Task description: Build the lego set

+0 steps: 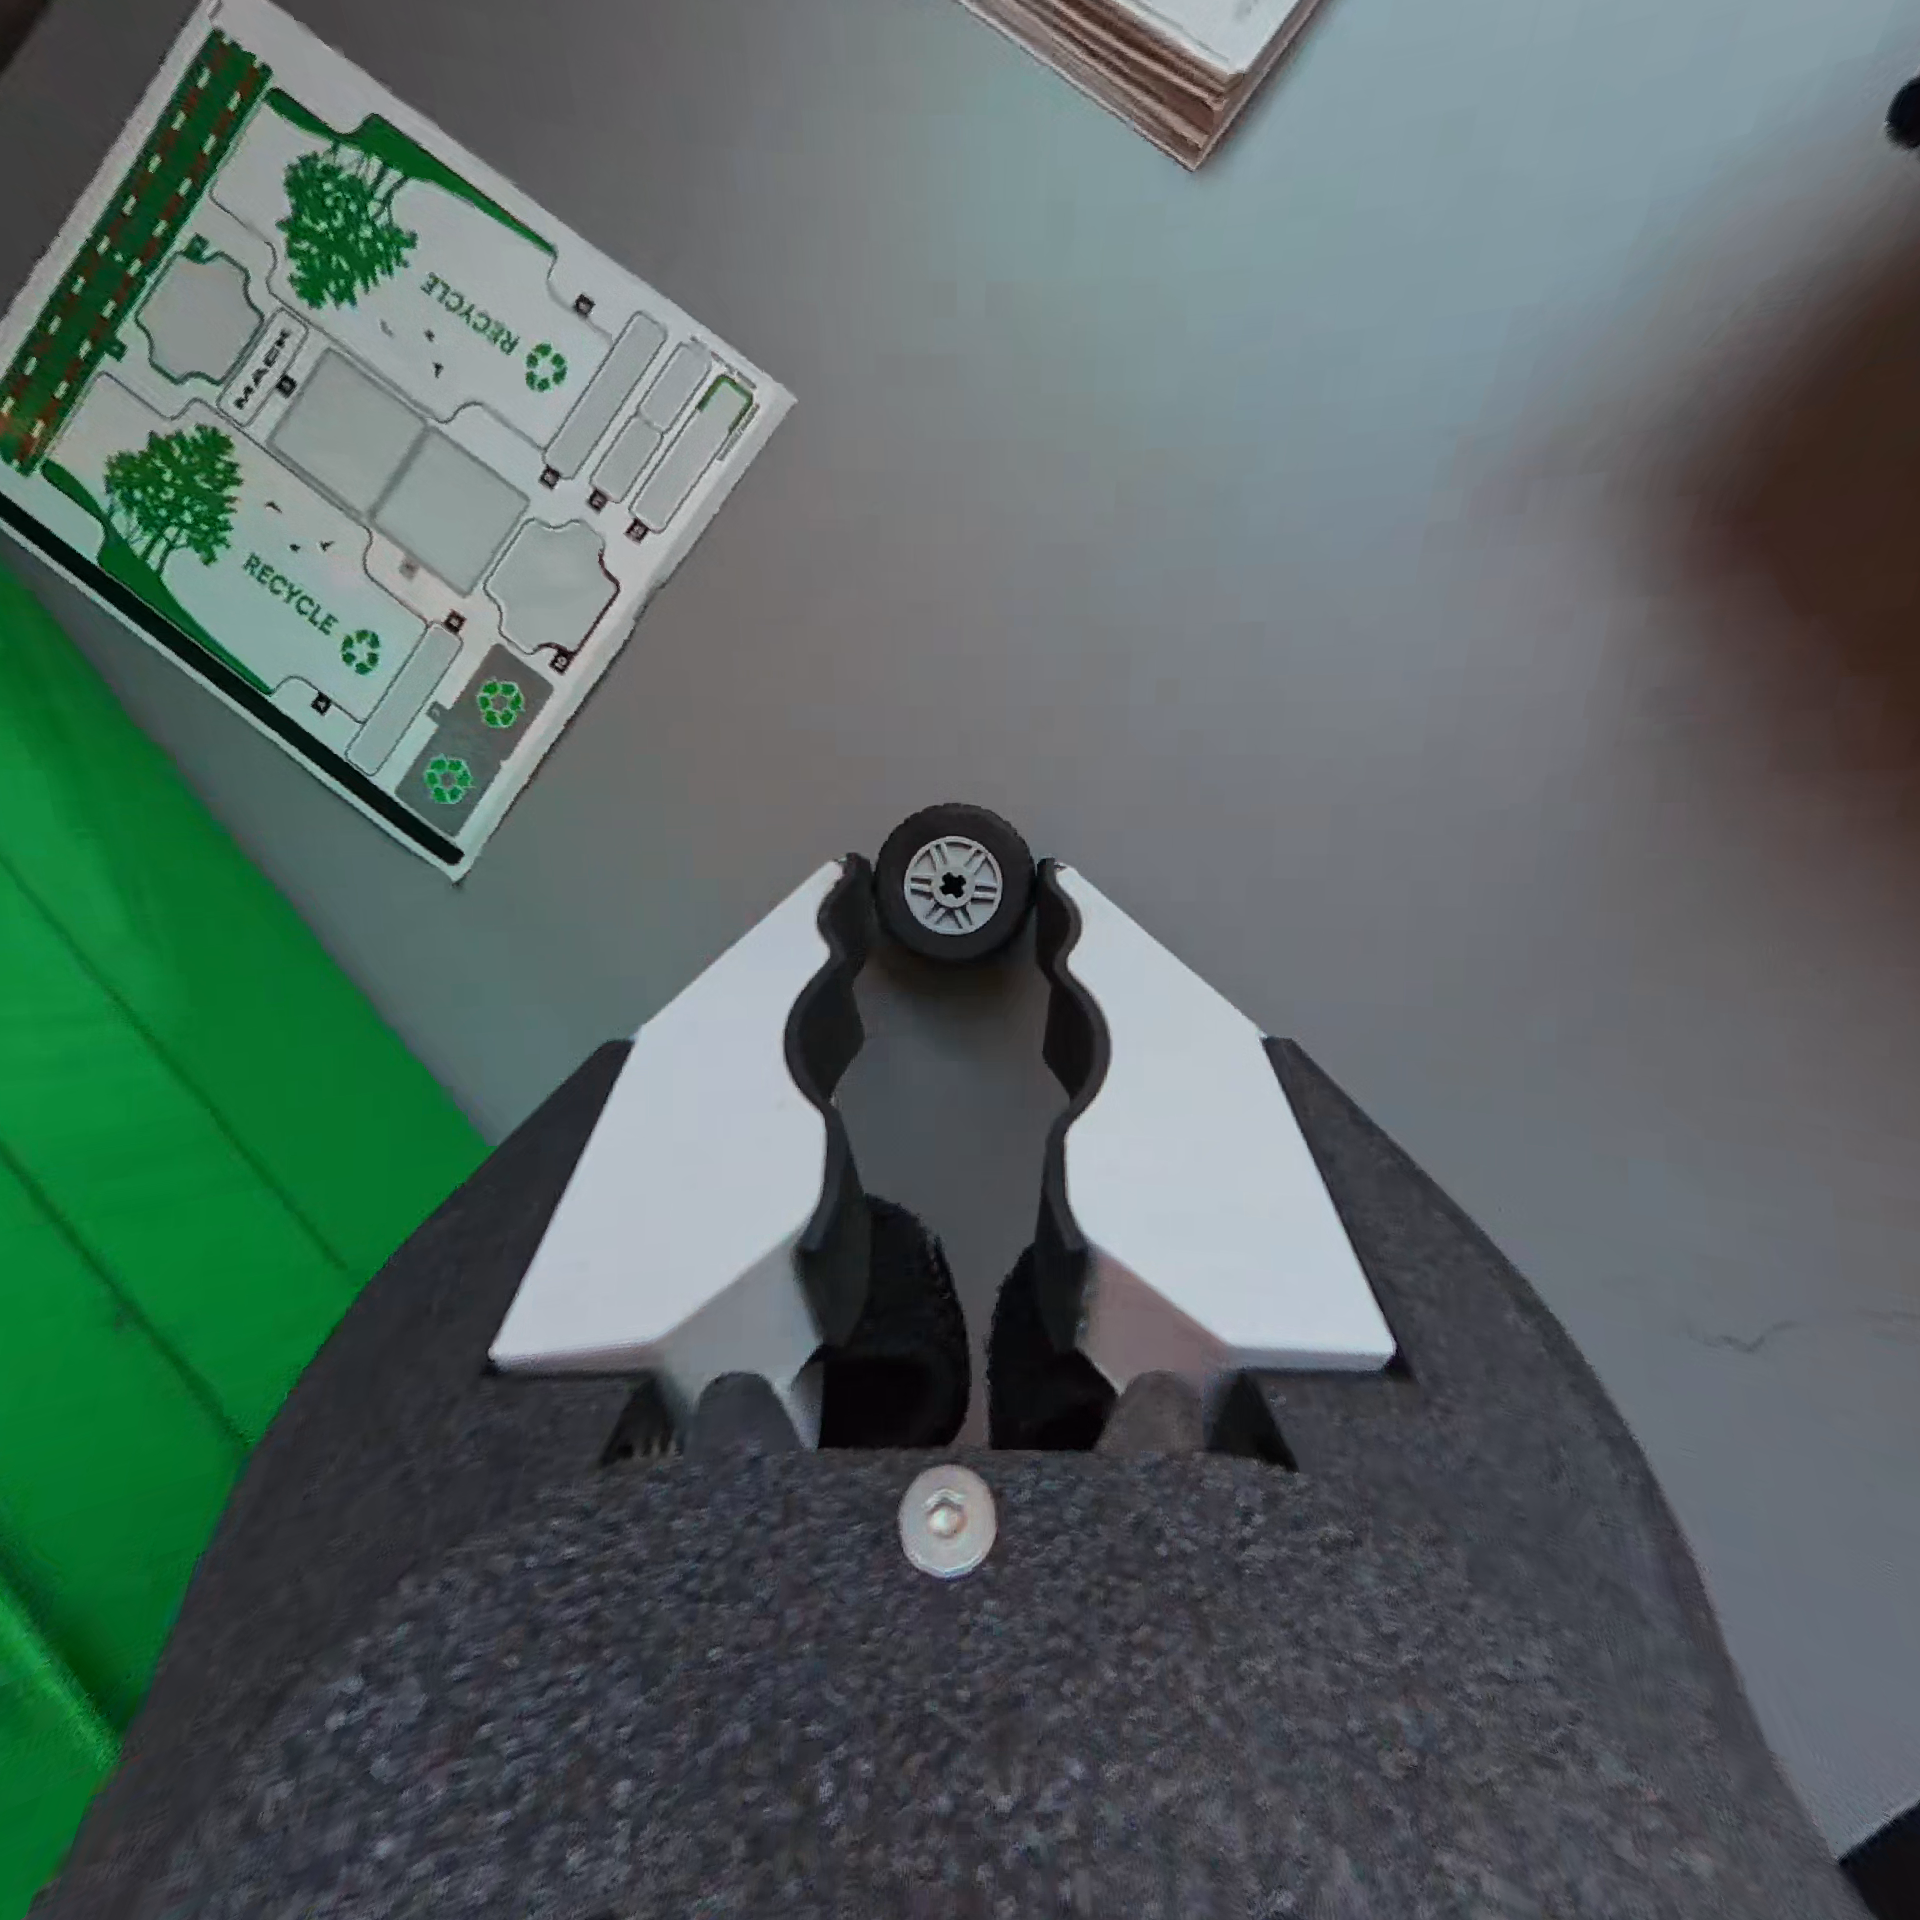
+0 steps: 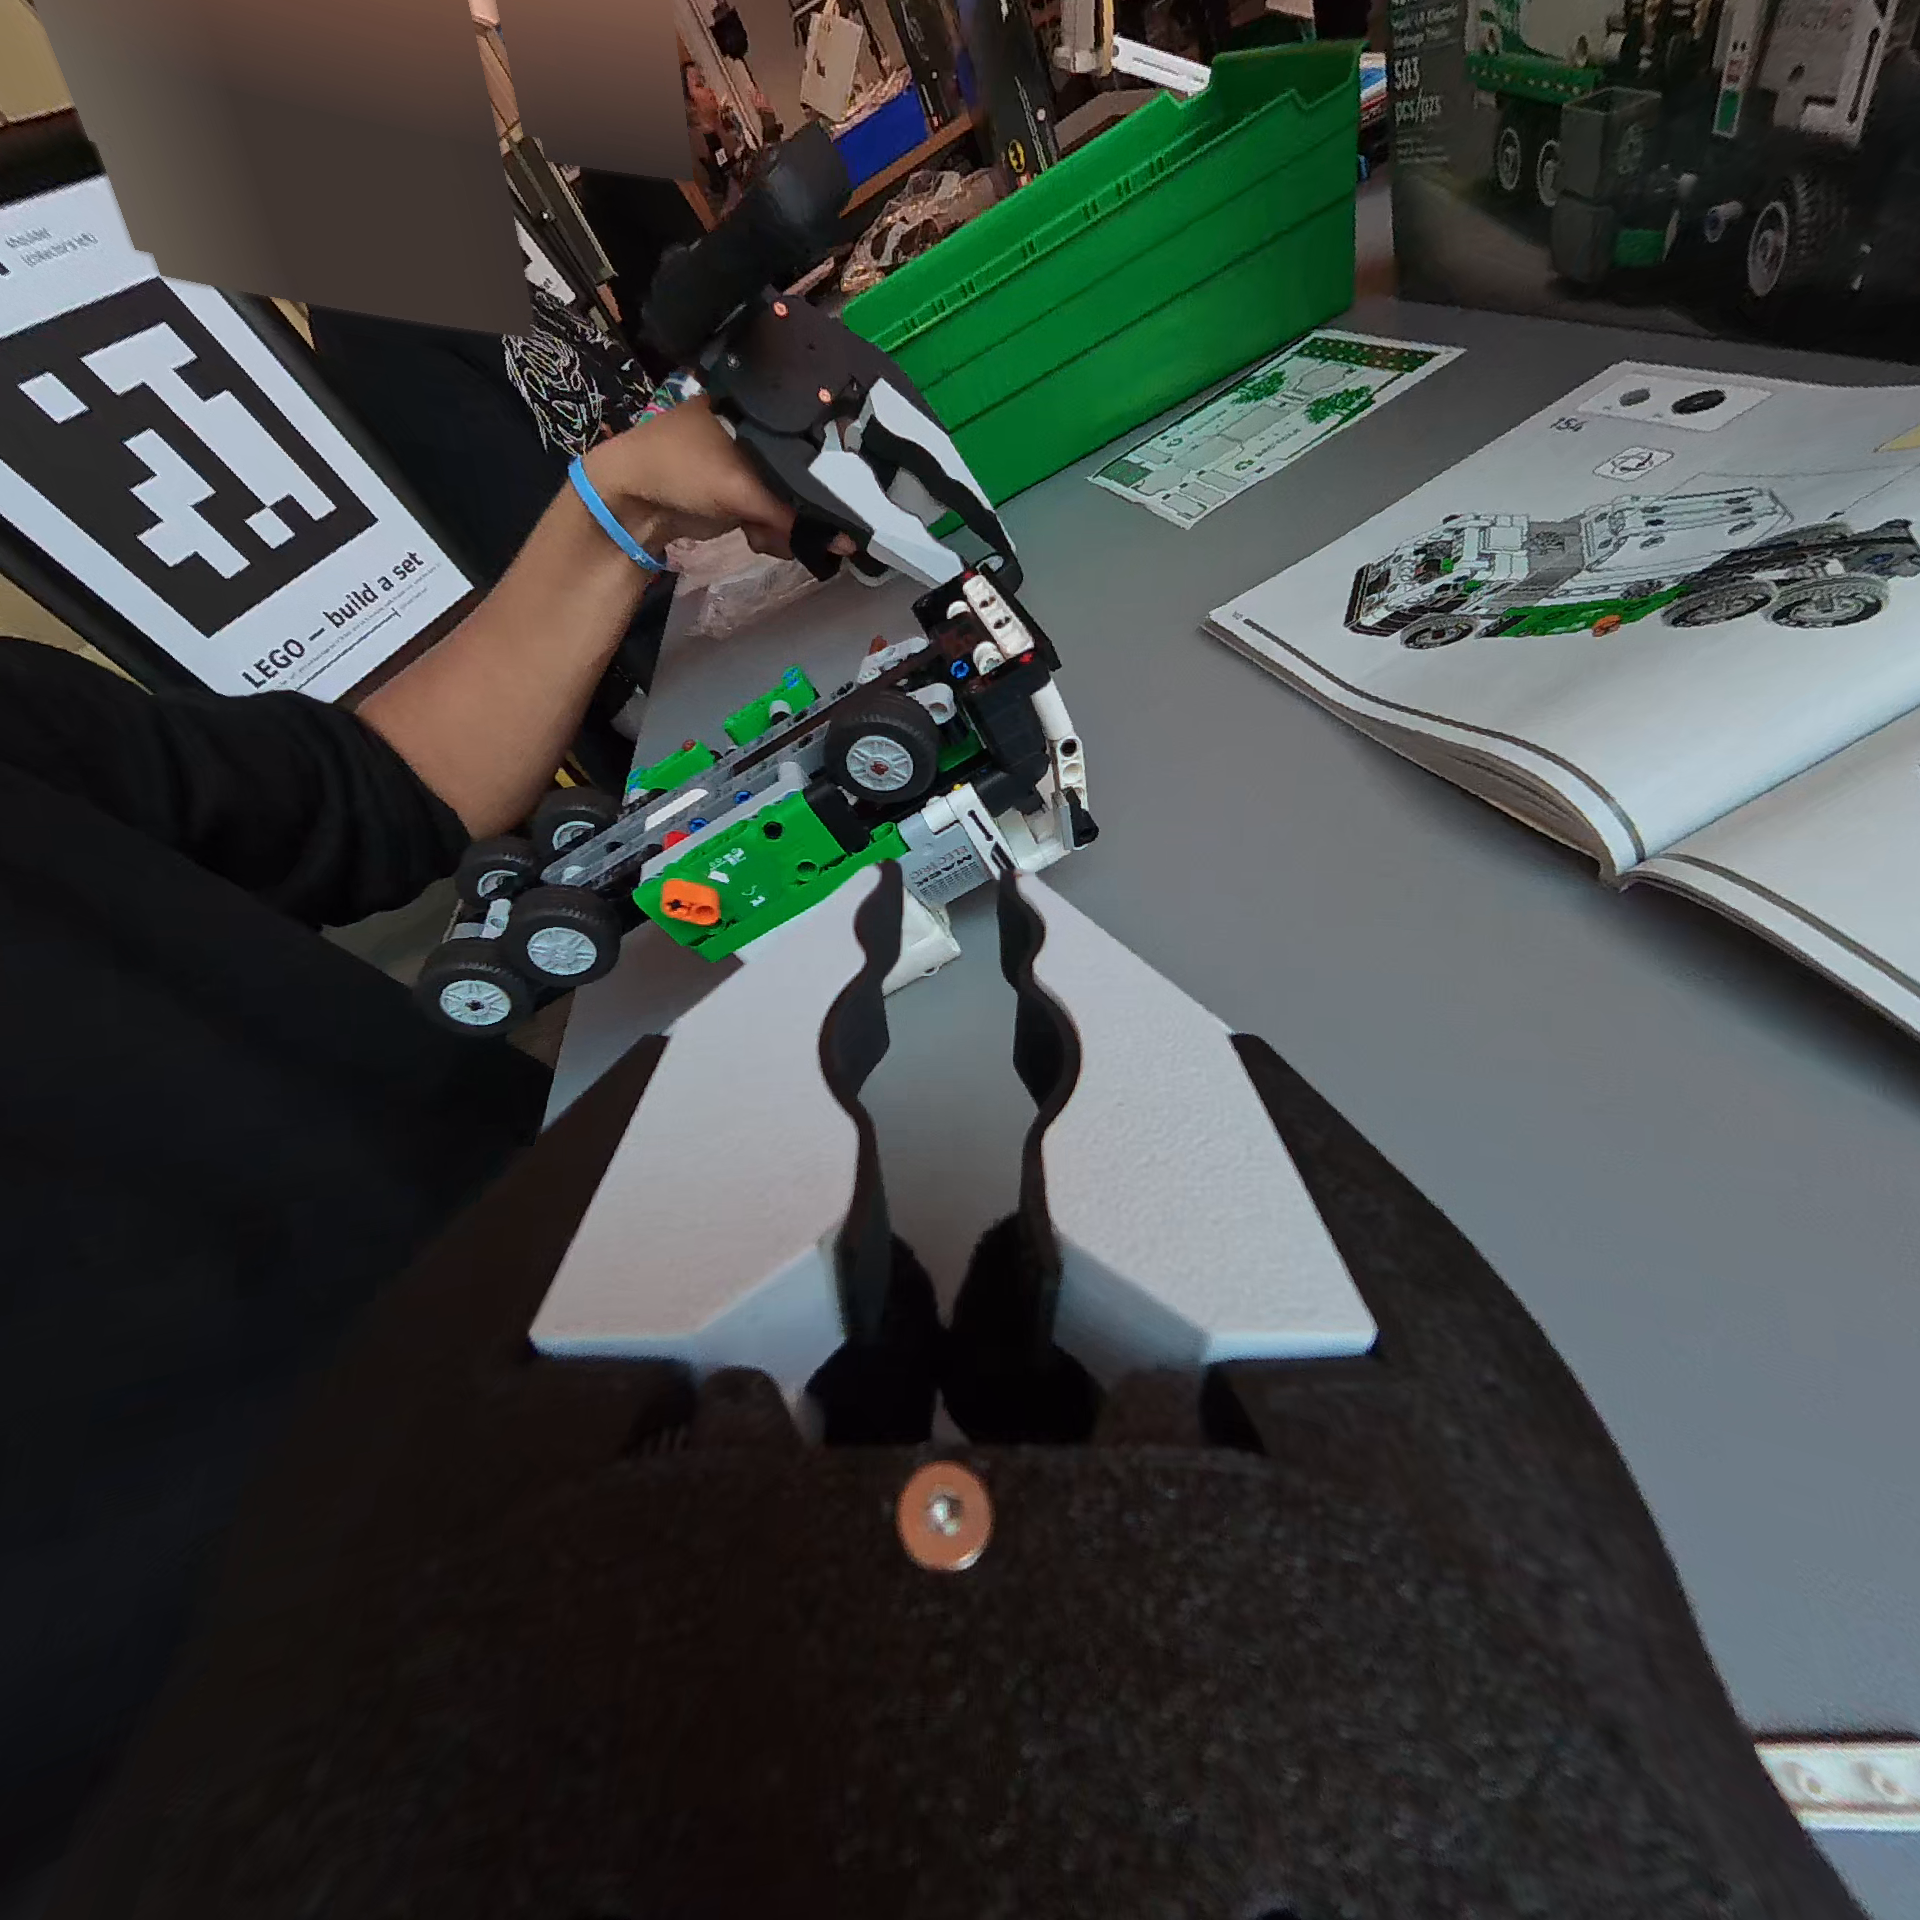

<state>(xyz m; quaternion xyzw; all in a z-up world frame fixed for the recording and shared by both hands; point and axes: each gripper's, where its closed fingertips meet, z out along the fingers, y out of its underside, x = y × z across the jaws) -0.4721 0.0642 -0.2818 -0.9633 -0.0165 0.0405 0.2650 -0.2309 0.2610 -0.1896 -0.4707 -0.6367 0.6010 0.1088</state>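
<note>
My left gripper (image 1: 951, 871) is shut on a small wheel (image 1: 954, 883) with a black tyre and a grey hub, held above the grey table (image 1: 1299, 623). In the right wrist view this left gripper (image 2: 987, 569) hovers just above the upturned front of the green, white and black truck model (image 2: 790, 810). The model is tilted on its side with several wheels fitted. My right gripper (image 2: 948, 881) is shut on the model's grey and white front end and holds it at the table's edge.
A green bin (image 2: 1122, 270) stands at the back and shows in the left wrist view (image 1: 156, 1039). A sticker sheet (image 1: 343, 436) lies beside it. An open instruction booklet (image 2: 1558, 644) lies right. The set's box (image 2: 1662, 156) stands behind. A person's forearm (image 2: 499, 665) reaches in from the left. One gripper's finger ends stand about 35 cm off the other's.
</note>
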